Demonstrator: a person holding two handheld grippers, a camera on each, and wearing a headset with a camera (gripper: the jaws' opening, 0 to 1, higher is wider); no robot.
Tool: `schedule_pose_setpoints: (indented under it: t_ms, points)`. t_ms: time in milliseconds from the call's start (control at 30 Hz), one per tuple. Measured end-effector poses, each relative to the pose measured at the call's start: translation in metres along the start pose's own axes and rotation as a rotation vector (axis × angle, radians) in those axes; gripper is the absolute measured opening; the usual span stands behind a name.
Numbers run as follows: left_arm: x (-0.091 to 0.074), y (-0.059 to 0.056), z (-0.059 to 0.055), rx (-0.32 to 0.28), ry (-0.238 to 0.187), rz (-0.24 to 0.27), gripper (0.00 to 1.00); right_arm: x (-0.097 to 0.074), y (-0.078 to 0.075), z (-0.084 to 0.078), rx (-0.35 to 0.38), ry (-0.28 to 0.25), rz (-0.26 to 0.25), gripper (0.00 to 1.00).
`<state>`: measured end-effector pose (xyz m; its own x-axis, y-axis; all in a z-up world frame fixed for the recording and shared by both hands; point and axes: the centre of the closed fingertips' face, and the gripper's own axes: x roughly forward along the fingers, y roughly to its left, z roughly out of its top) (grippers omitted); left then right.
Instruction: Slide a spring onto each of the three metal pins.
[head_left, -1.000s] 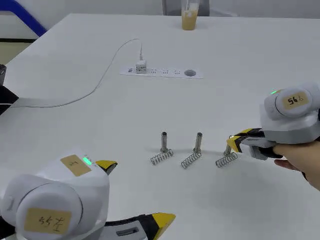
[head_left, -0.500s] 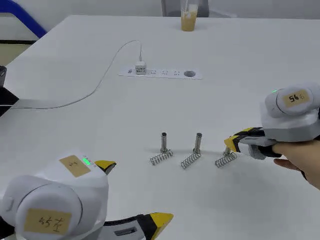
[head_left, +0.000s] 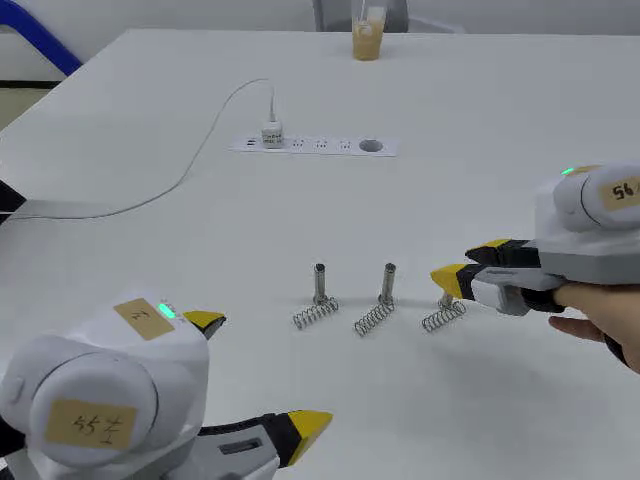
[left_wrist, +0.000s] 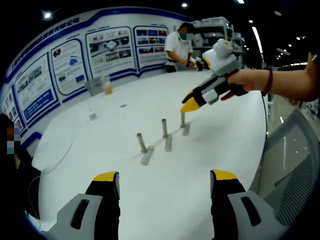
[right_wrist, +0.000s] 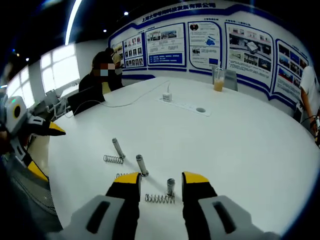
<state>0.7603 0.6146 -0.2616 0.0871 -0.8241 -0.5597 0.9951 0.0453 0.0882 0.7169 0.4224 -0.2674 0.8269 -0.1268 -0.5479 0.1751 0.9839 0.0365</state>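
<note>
On white table (head_left: 480, 110), three upright metal pins (head_left: 388, 281), coiled spring (head_left: 374, 318) lying beside each

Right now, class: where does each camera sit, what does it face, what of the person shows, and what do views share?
Head view: on the headset, looking down at the pins, springs, left claw, right claw and hand.
Left gripper view: on the left claw, facing the pins and right claw.
Right gripper view: on the right claw, facing the pins and left claw.
All share the pins.
</note>
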Motion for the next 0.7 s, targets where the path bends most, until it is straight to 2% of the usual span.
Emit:
schedule_pose_setpoints:
  t_ms: [300,567,700]
  points:
    - [0.010,0.009,0.000,0.010,0.011,-0.006,0.71,-0.012,0.015,-0.002,0.000,-0.025,0.055,0.46]
    - [0.021,0.021,0.000,0.007,0.018,-0.005,0.69,-0.026,0.028,-0.009,0.010,-0.044,0.114,0.52]
    - [0.029,0.027,-0.001,0.012,0.015,-0.002,0.68,-0.033,0.031,-0.012,0.014,-0.070,0.122,0.56]
